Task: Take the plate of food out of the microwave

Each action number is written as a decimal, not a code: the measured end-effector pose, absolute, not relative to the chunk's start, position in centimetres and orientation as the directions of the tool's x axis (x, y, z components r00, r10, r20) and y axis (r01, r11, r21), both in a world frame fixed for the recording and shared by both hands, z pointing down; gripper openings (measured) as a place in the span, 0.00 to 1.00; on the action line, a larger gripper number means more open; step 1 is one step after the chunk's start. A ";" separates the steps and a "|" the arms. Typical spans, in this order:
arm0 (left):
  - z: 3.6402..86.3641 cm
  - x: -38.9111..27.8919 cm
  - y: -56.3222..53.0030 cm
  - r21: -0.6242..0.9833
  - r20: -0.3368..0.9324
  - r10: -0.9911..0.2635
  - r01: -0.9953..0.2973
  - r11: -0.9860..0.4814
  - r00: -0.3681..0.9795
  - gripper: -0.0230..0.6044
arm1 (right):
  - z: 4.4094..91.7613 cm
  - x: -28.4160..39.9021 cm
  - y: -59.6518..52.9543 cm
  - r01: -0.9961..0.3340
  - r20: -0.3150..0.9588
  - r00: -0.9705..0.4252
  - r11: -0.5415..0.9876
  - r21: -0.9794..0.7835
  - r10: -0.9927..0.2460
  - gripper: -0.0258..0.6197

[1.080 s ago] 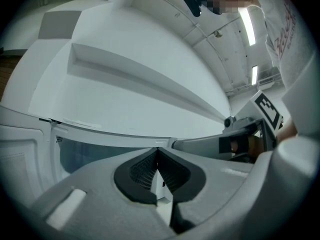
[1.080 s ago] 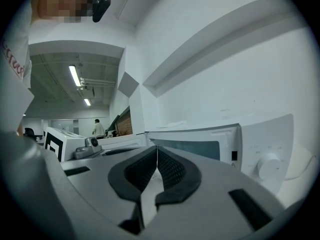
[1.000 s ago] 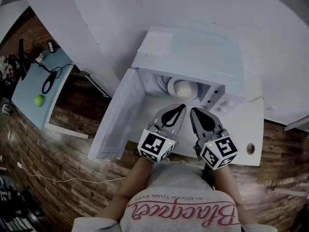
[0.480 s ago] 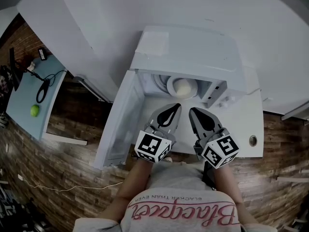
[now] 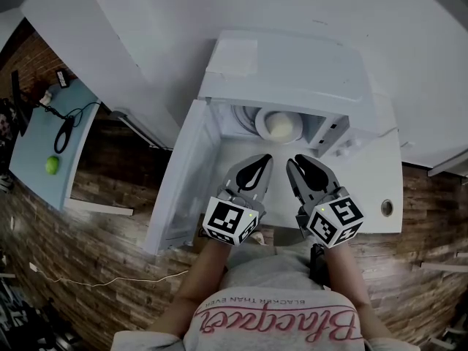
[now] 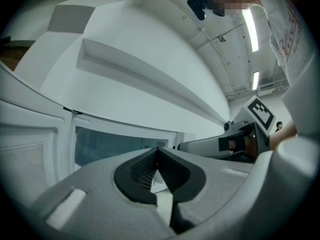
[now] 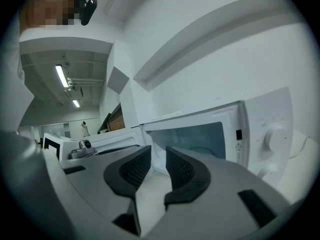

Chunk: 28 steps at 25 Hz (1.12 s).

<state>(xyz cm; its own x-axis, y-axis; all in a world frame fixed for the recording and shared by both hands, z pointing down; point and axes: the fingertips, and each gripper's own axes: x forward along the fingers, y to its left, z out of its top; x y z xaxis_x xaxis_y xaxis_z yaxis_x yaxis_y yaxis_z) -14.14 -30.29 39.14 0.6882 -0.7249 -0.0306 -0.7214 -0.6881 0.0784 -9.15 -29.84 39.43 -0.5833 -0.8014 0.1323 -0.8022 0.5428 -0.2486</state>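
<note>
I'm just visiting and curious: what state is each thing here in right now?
microwave door: swung open.
plate of food: inside the microwave, not yet taken out.
left hand-held gripper: shut, empty.
right hand-held gripper: jaws have just been opening, slightly apart, nothing between them.

Long fluorescent ceiling tubes (image 6: 248,28) supply the light, glowing brightly in both gripper views, while the head view looks dim and grey-blue, with soft shadow inside the open white microwave oven (image 5: 292,72). All three pictures bend strongly at the edges, the gripper views are ringed by black corners, and their nearest foreground is softly blurred.
</note>
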 end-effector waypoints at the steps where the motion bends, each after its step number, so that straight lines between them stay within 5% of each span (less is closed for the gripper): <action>1: 39.5 -14.1 -30.3 0.074 -0.022 -0.724 -0.721 -0.688 0.689 0.04 | 39.9 -9.4 -30.0 -0.797 0.150 -0.592 0.548 -0.253 -0.792 0.21; 6: 40.8 -14.3 -30.7 0.088 0.000 -0.733 -0.730 -0.677 0.680 0.04 | 41.3 -9.8 -30.8 -0.777 0.175 -0.613 0.548 -0.310 -0.770 0.43; 9: 41.2 -14.1 -31.1 0.091 0.003 -0.739 -0.736 -0.670 0.673 0.04 | 41.6 -9.5 -31.5 -0.760 0.147 -0.621 0.544 -0.355 -0.770 0.47; 16: 42.2 -13.7 -32.3 0.093 0.015 -0.737 -0.735 -0.672 0.676 0.04 | 42.8 -9.4 -33.1 -0.738 0.150 -0.644 0.558 -0.379 -0.750 0.45; 21: 43.1 -13.5 -33.1 0.099 0.030 -0.736 -0.735 -0.671 0.676 0.04 | 44.6 -8.9 -34.4 -0.761 0.174 -0.608 0.506 -0.405 -0.775 0.29; 28: 44.3 -13.5 -34.2 0.115 0.048 -0.738 -0.737 -0.666 0.674 0.04 | 48.3 -8.0 -36.5 -0.694 0.215 -0.576 0.332 -0.639 -0.789 0.27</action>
